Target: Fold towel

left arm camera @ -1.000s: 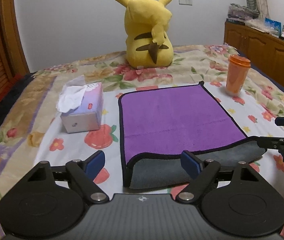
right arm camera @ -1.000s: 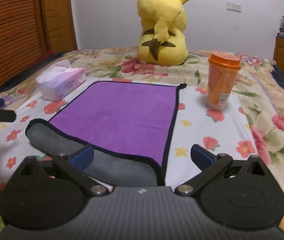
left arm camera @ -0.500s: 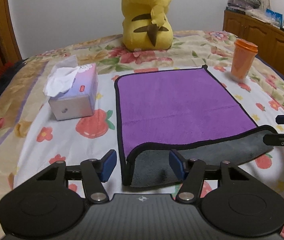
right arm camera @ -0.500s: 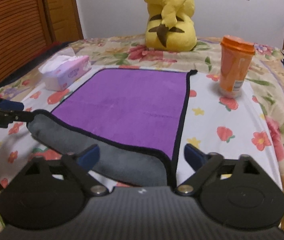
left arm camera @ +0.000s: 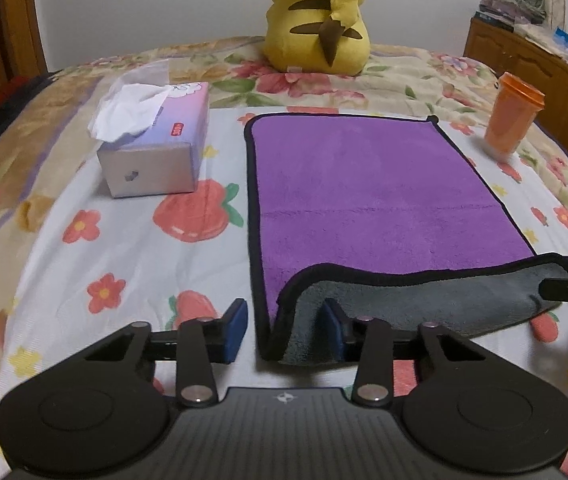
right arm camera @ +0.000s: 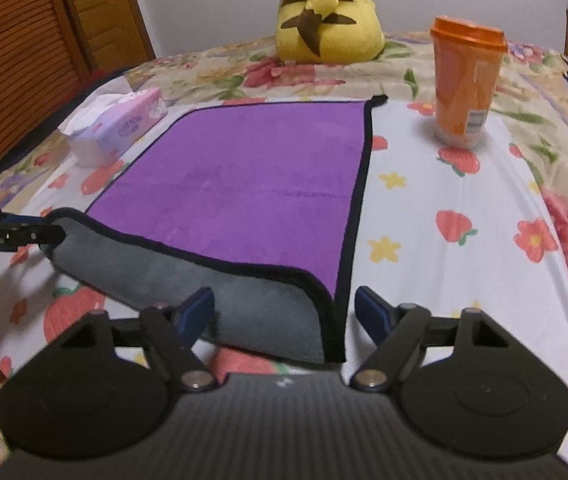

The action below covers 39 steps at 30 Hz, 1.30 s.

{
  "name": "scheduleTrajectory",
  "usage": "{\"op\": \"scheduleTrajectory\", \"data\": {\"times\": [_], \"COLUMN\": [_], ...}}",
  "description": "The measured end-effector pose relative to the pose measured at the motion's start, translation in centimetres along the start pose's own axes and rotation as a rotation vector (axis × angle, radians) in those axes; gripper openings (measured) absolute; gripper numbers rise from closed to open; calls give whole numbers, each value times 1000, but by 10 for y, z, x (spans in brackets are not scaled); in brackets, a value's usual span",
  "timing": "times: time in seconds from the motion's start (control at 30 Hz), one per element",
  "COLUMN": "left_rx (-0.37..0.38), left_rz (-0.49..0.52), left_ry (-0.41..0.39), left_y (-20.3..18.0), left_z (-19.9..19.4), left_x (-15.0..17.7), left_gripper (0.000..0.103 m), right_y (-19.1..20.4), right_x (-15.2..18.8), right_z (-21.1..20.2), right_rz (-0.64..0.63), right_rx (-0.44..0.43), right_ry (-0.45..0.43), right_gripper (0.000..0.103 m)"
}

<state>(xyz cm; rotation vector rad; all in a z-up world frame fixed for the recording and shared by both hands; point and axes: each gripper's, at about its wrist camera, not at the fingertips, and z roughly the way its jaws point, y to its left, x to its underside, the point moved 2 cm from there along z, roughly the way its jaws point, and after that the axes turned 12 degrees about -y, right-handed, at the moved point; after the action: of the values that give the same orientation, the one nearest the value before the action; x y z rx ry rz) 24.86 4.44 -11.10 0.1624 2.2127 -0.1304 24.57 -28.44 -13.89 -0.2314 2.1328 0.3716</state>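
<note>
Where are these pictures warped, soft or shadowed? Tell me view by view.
Left wrist view: the fisheye bows the flowered bedspread, makes the orange lidded cup seem to lean, and darkens the top corners. Right wrist view: dim, slightly soft light, no glare on the purple black-edged towel, a faint shadow beneath its turned-up grey edge, and the yellow plush toy is cropped at the top.

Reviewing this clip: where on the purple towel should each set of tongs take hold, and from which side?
Grip the towel at its two near corners, coming in low from the near edge. That edge is already curled up, grey underside showing, so each open pair, left tongs and right tongs, can straddle a raised corner.
</note>
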Motion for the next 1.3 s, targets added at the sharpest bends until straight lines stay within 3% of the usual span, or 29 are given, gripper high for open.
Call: {"op": "scheduleTrajectory", "data": {"times": [0.2, 0.5, 0.83, 1.07, 1.3], "left_rx": [22, 38, 67, 79, 92], "left_rz": [-11, -19, -9, 13, 54], "left_ry": [7, 8, -18, -84, -159], "left_y": [-1, 0, -3, -9, -20], "left_z": [3, 4, -1, -14, -36], "left_x": [3, 8, 8, -4, -22], "left_gripper": [23, 10, 6, 6, 6], "right_y": [-7, -20, -19, -14, -6], "right_x": [3, 3, -5, -10, -25], "right_z": [3, 2, -3, -8, -20], "right_rz": [44, 83, 61, 22, -37], "right_rx": [-24, -26, -54, -67, -75], "right_ry": [39, 44, 22, -20, -124], "right_gripper": [65, 41, 9, 5, 4]}}
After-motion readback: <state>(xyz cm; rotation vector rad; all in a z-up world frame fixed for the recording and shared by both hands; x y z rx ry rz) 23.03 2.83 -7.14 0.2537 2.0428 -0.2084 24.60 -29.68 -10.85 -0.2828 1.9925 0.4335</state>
